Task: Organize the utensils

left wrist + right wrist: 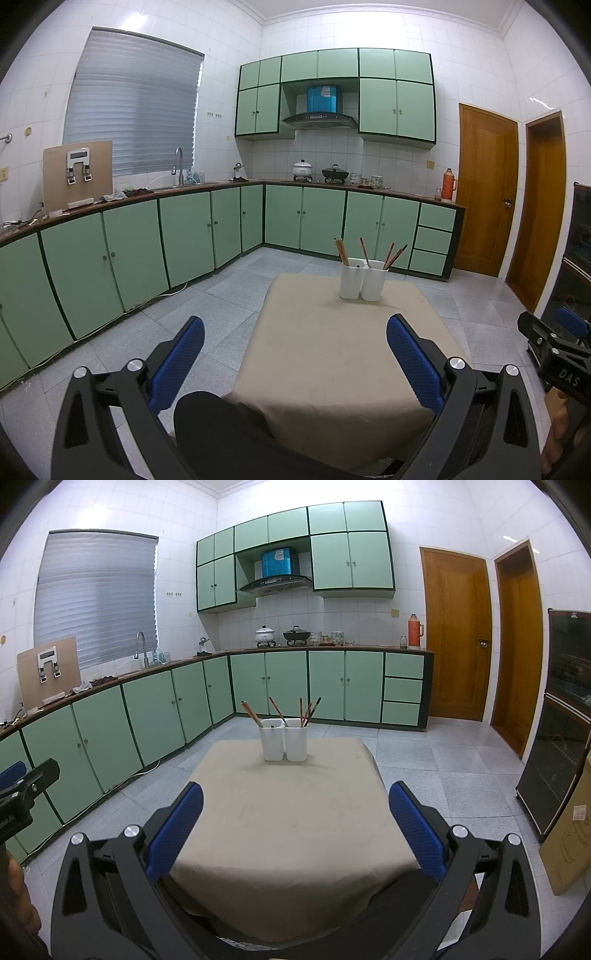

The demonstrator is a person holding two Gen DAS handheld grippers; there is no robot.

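Left wrist view: your left gripper (295,328) is spread wide with nothing between its blue pads (177,363). It hangs over the near edge of the table (332,369), which is draped in a beige cloth. The white utensil holder (363,279) stands upright at the far end, well apart from the gripper, with chopsticks (393,256) leaning in both compartments. Your right gripper (554,350) shows at the right edge; its jaw state cannot be told here.

Right wrist view: your right gripper (295,803) is likewise spread wide, gripping nothing. The utensil holder (283,744) stands at the far end of the table (295,830), chopsticks (308,712) upright inside.
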